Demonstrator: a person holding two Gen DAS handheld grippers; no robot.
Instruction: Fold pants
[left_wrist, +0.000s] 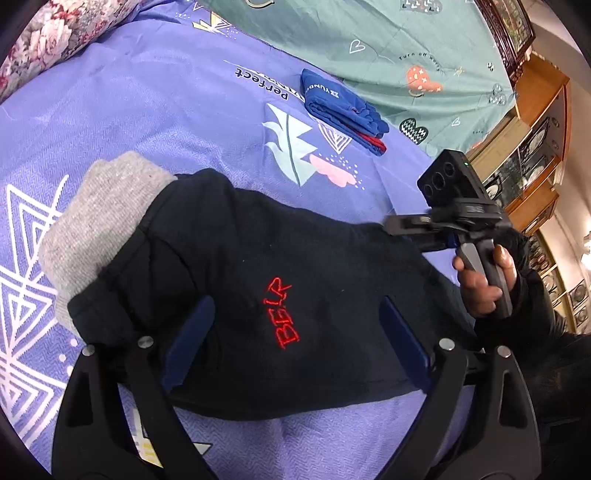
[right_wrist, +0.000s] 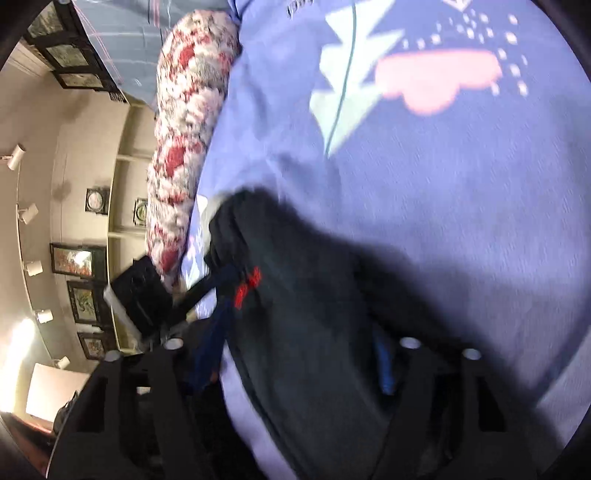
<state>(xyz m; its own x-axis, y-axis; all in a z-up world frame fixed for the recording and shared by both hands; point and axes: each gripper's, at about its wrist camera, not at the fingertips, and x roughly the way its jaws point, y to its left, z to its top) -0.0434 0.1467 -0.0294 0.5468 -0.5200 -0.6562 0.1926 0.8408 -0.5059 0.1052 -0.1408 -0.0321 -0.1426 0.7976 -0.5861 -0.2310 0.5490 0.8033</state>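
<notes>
Hovering wide-fingered, the left gripper (left_wrist: 295, 339) and right gripper (right_wrist: 306, 365) straddle black pants (left_wrist: 258, 288) on the bed (left_wrist: 166, 122).

— Left gripper (left_wrist: 295, 332)?
— Fingers spread wide, one blue pad (left_wrist: 192, 332) on each side, pointing forward and down.
— And the right gripper (right_wrist: 303, 369)?
— Also spread apart. The right hand (left_wrist: 484, 288), bare below a dark sleeve, grips its handle.

Matt black knit pants (left_wrist: 258, 280) with grey ribbed lining; woven cotton bedsheet (left_wrist: 147, 110); left tool (left_wrist: 295, 339) of matt black plastic, shiny metal rivets.
</notes>
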